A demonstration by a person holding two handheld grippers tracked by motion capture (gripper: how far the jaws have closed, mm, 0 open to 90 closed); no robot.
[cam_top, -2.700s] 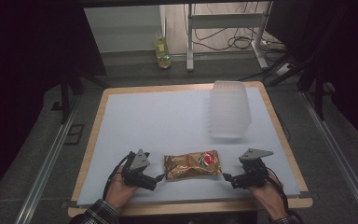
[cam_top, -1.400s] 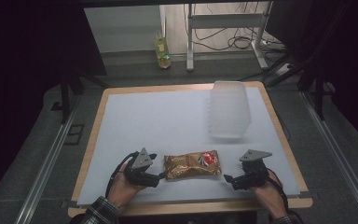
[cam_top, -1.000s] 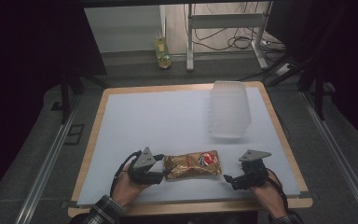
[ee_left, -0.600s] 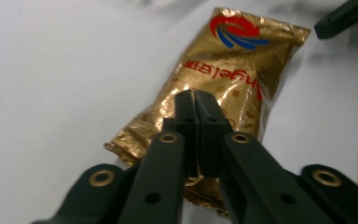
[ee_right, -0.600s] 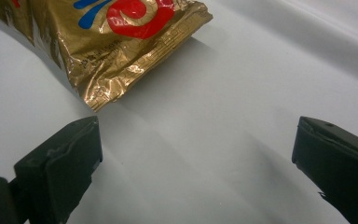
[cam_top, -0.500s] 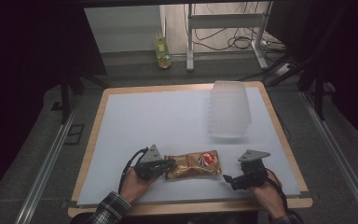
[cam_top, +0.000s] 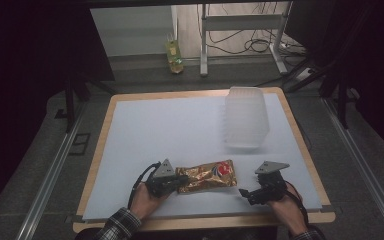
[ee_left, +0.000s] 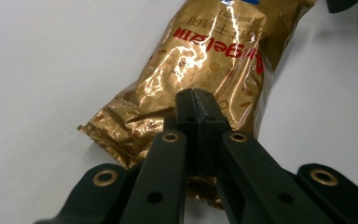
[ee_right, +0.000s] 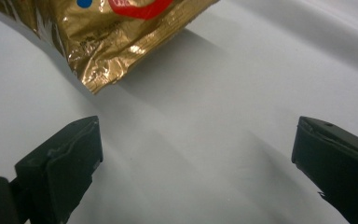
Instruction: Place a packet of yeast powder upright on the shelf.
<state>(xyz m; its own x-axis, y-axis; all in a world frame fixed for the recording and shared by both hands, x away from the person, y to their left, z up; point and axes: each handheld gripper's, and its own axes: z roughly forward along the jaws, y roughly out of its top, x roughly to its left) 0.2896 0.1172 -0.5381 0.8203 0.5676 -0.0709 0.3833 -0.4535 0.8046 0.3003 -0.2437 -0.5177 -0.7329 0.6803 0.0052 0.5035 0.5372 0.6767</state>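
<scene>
Having slid in since earlier, my left gripper (cam_top: 179, 180) pinches the crinkled gold foil snack bag (cam_top: 207, 175) lying on the white table (cam_top: 180, 130), while my right gripper (cam_top: 246, 192) waits spread nearby, so lifting likely follows.

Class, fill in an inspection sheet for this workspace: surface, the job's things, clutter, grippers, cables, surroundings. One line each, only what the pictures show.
Surface: white table top with a wooden rim, bare apart from two things.
Job's things: gold snack bag lying flat near the front edge.
Clutter: clear plastic container at the far right, apart from the bag.
Grippers: left gripper shut on the bag's crimped end; right gripper open, jaws wide, short of the bag's other end.
Cables: one trails from each gripper; loose cables on the floor beyond.
Surroundings: yellow-green bottle on the floor, metal frame legs, dark sides.
</scene>
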